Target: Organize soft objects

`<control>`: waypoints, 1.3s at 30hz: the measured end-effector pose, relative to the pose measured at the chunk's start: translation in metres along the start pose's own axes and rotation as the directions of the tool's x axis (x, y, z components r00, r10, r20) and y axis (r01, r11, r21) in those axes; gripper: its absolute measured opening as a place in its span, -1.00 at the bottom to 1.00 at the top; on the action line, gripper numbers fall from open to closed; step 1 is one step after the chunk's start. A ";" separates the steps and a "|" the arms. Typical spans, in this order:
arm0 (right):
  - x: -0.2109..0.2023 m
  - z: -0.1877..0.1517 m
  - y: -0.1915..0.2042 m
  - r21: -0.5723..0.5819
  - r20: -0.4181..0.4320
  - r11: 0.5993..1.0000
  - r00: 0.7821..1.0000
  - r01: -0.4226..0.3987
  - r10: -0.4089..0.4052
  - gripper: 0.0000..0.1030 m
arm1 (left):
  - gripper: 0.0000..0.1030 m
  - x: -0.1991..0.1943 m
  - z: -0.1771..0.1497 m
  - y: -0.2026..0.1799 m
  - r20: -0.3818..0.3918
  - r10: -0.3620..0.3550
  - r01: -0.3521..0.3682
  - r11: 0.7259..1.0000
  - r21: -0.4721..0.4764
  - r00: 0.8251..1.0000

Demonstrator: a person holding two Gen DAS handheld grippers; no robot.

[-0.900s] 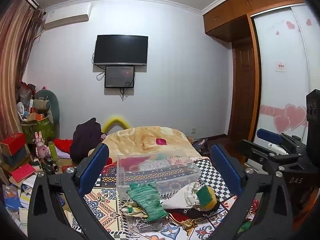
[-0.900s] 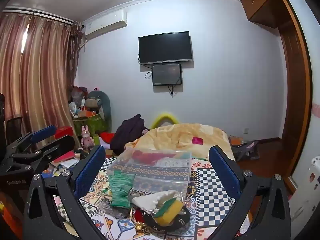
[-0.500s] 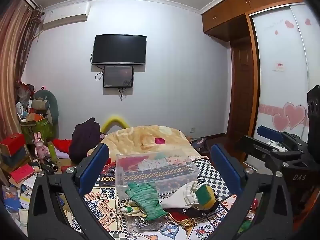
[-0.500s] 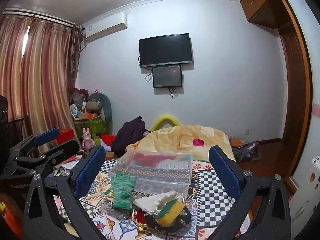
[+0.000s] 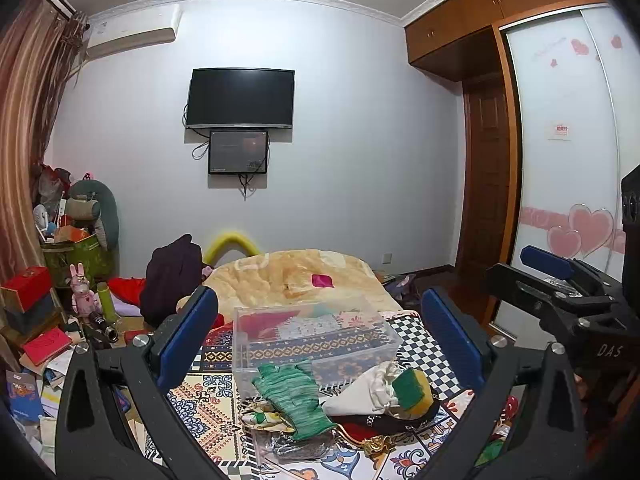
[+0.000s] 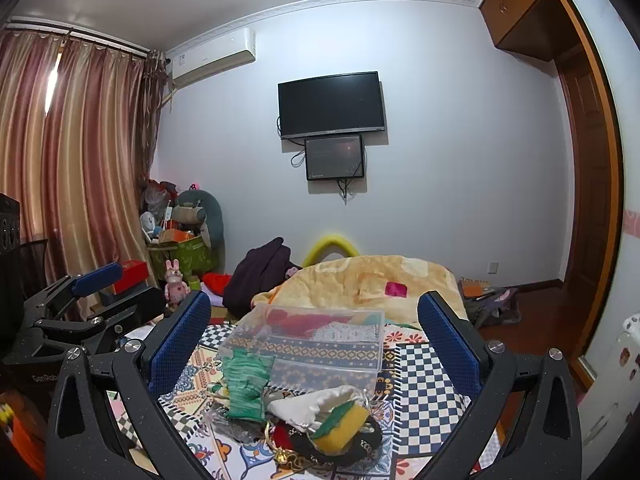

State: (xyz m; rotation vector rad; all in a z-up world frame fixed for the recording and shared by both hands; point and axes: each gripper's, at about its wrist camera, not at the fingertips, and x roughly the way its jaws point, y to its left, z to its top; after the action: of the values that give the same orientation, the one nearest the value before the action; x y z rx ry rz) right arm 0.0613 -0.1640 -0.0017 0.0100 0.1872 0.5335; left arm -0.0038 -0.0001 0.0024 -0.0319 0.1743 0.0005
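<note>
A pile of soft things lies on a patterned cloth: a green knit glove [image 5: 294,398] [image 6: 245,385], a white drawstring pouch [image 5: 366,394] [image 6: 316,402], a yellow-green sponge [image 5: 412,392] [image 6: 340,426] and a black cloth [image 5: 384,420] [image 6: 352,446]. A clear plastic box [image 5: 312,340] [image 6: 308,342] stands just behind the pile. My left gripper [image 5: 320,340] is open and empty above the pile. My right gripper [image 6: 314,340] is open and empty too. Each gripper shows at the edge of the other's view.
A yellow blanket [image 5: 296,280] covers the bed behind the box. Dark clothes [image 5: 172,276] lie to its left. Boxes, books and toys [image 5: 52,312] crowd the floor at left. A wardrobe [image 5: 560,160] stands at right.
Both views have shifted slightly; the pile and box sit almost where they were. Both grippers stay open and empty.
</note>
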 end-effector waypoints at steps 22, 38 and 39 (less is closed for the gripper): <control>-0.001 0.001 -0.002 0.003 0.004 1.000 1.000 -0.002 0.002 1.00 | 1.00 0.002 -0.003 -0.002 -0.006 -0.001 0.002 1.000 0.010 1.000; -0.002 0.002 -0.001 0.006 0.005 1.000 1.000 -0.003 0.003 1.00 | 1.00 0.003 -0.003 -0.004 -0.013 -0.006 0.007 1.000 0.012 1.000; -0.002 0.003 -0.001 0.006 0.005 1.000 1.000 -0.004 0.004 1.00 | 1.00 0.004 -0.003 -0.005 -0.013 -0.007 0.007 1.000 0.012 1.000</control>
State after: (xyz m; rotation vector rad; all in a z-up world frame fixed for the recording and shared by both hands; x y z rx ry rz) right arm 0.0604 -0.1663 0.0015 0.0177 0.1839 0.5366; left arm -0.0008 -0.0047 -0.0012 -0.0209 0.1873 -0.0076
